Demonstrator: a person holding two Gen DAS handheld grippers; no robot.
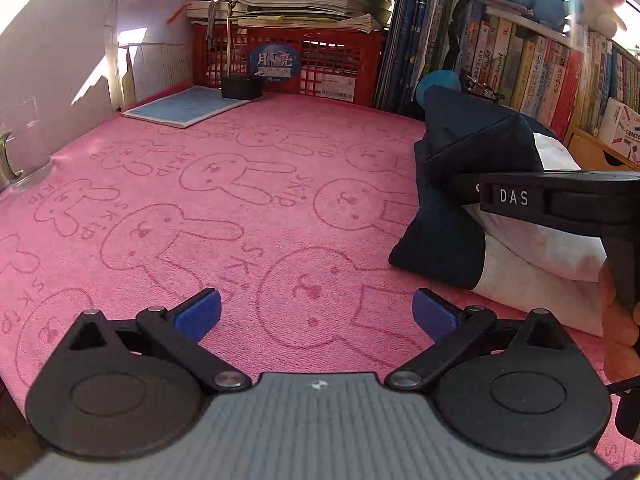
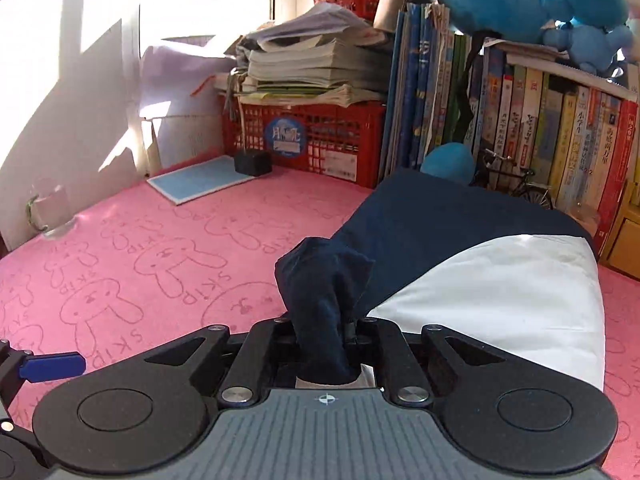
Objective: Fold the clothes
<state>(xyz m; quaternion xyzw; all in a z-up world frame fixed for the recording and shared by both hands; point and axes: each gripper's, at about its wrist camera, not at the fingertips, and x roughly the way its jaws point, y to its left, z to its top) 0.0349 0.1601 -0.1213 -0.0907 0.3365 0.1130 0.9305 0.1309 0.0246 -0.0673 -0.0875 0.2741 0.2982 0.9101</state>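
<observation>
We find the right gripper (image 2: 325,328) clamped on a bunched navy corner of the garment (image 2: 460,248), a navy and white piece that lies on the right side of the pink rabbit-print cloth (image 2: 120,280), near the bookshelf (image 2: 560,140). The left gripper (image 1: 316,312) hangs over bare cloth with its blue pads (image 1: 200,312) wide apart and nothing between them. We judge the fabric light, limp and prone to bunching, so a second hold on a free edge or corner, away from the first, should keep the fold flat.
</observation>
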